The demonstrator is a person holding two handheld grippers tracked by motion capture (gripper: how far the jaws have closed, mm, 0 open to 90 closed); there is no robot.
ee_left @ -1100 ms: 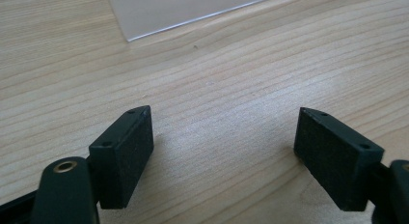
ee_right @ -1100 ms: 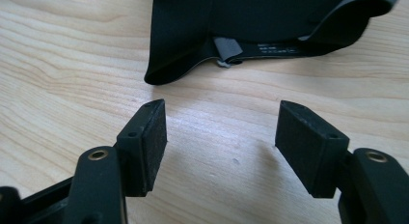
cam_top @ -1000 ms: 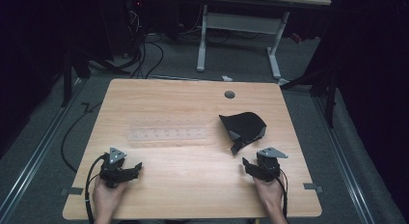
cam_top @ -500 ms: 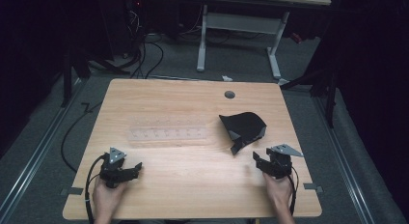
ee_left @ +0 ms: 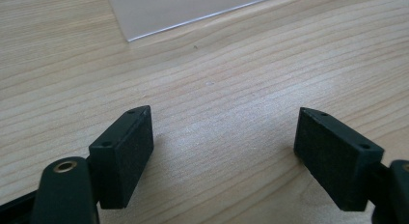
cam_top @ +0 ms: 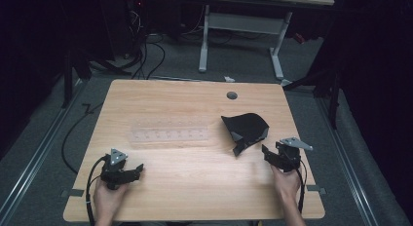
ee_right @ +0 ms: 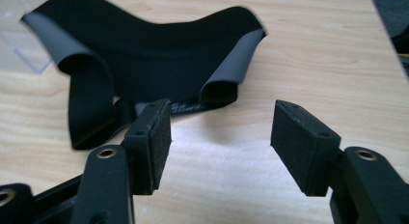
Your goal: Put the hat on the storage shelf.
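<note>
Black curved fabric pouch (ee_right: 159,55) near the tabletop's (cam_top: 195,187) right edge wants the open, empty right hand-held gripper (ee_right: 219,144) pinching its grey folded rim squarely.

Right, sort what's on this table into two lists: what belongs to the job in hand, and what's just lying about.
In the job:
- black fabric piece, curled at its edges, nearest the right gripper, whose open jaws point at it
- left gripper, open, resting on the table

Lying about:
- clear plastic sheet, flat at mid-table
- round hole near the table's far edge
</note>
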